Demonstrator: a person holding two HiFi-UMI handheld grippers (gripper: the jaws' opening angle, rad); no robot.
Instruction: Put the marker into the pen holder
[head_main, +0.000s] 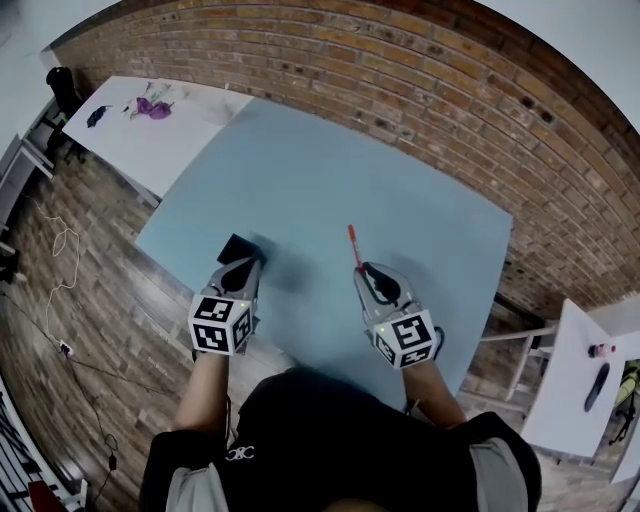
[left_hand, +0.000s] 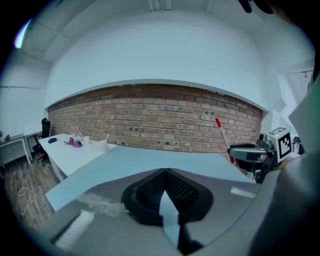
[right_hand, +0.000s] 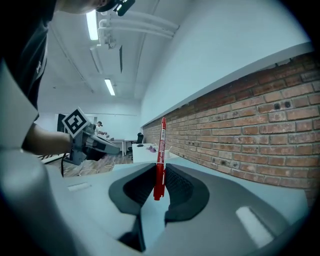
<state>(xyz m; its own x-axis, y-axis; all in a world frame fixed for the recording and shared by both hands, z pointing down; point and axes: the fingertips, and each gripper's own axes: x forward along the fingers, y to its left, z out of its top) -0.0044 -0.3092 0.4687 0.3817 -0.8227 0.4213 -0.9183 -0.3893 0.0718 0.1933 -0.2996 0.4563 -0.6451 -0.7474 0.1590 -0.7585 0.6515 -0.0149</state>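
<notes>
Head view: both grippers are held over the near edge of a pale blue surface, with a brick wall running along its far side. The right gripper sits right of frame centre. In its own view the jaws are seen clamped narrowly on a red marker, gripped near its lower end, with most of the barrel standing up beyond the jaw tips. In the head view the marker is seen projecting from the jaws toward the wall, above the surface and not lying on it. The left gripper is held left of centre, well apart from the right one. In the left gripper view its jaws are seen closed tip to tip with nothing between them. A black square object is noted just at the left jaw tips in the head view; its kind cannot be told. A white table stands at the upper left.
</notes>
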